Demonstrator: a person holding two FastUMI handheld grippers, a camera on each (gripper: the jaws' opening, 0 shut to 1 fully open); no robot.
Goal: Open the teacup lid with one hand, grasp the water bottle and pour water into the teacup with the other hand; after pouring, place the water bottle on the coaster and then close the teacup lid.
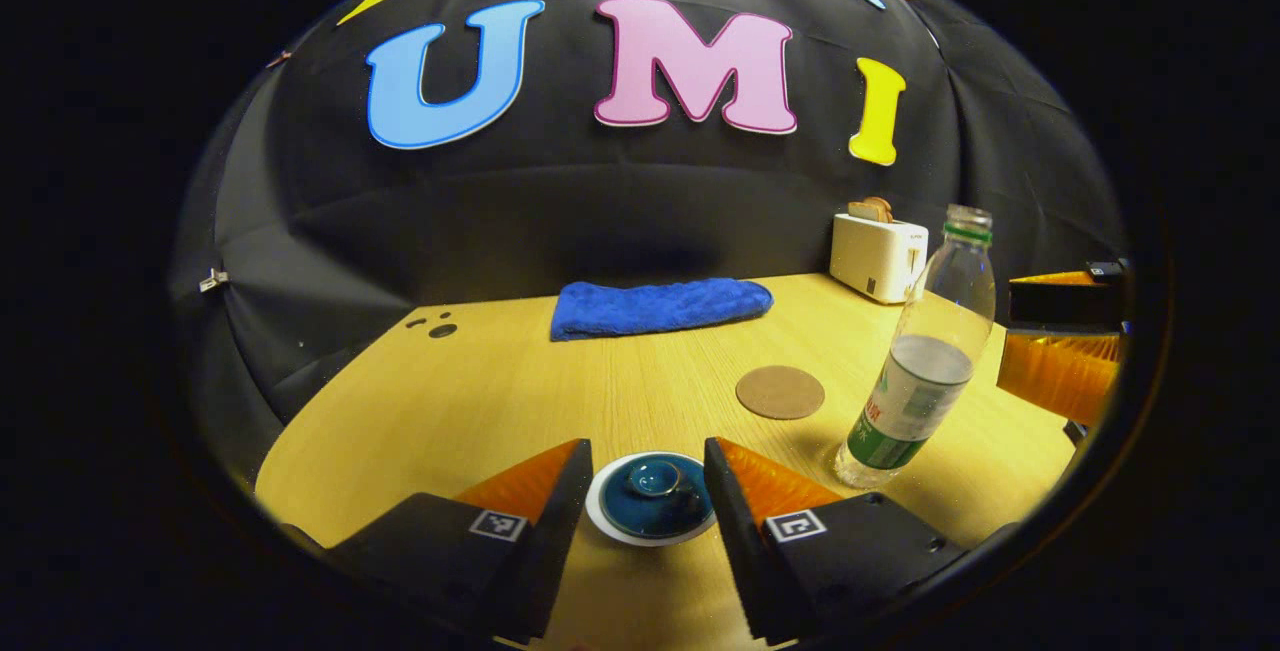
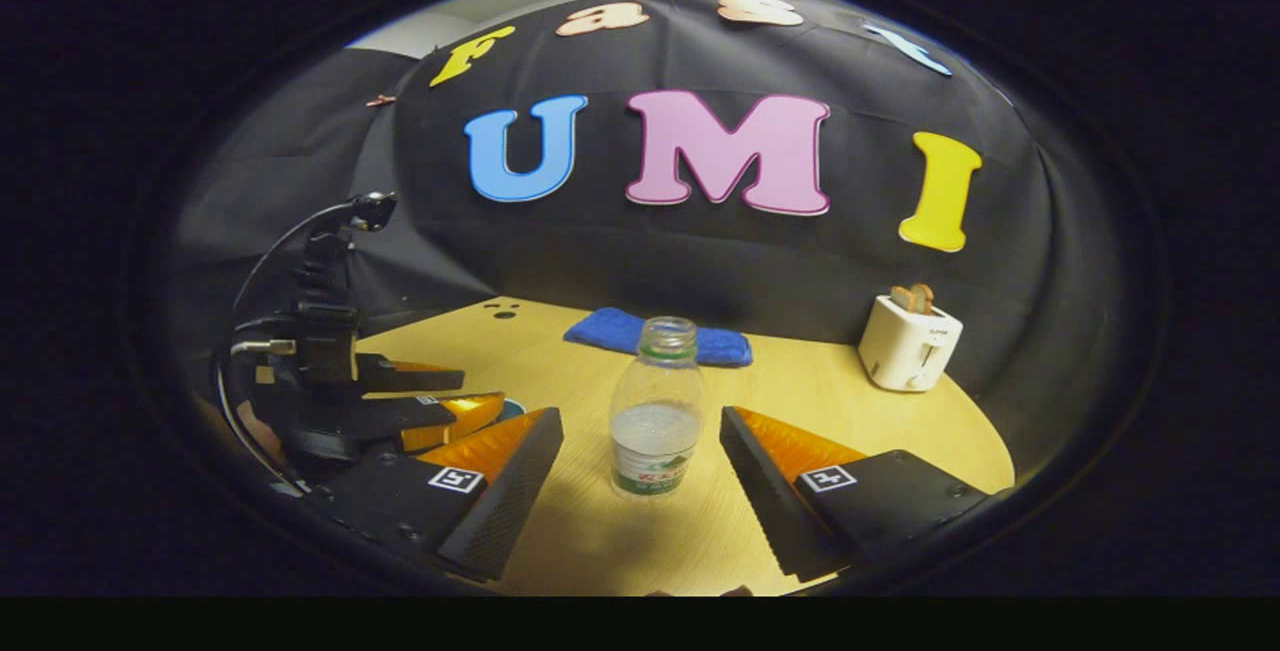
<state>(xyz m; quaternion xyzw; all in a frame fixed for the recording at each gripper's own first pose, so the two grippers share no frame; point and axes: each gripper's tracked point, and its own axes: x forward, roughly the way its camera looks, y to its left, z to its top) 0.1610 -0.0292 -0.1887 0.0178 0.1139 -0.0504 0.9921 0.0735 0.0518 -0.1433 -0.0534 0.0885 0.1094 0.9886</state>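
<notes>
You held the left gripper [image 1: 648, 491] low over the teacup lid [image 1: 652, 497] at the bottom centre of the left gripper view, its fingers spread apart on either side of the lid and not yet pressing it, a stance that looked meant for lifting the lid by its knob. The lid sat closed on the teacup. The uncapped water bottle [image 1: 917, 387] stood upright at the lower right of that view, partly filled, with the round coaster [image 1: 780, 392] just left of it on the wooden surface [image 1: 480, 401], probably kept near for setting the bottle down after pouring. In the right gripper view, your right gripper [image 2: 642, 476] faced the bottle at centre frame, fingers wide apart and flanking it without touching. A blue towel [image 1: 660, 306] and a white toaster [image 1: 878, 253] sat toward the top of the surface, apart from the task's things.
</notes>
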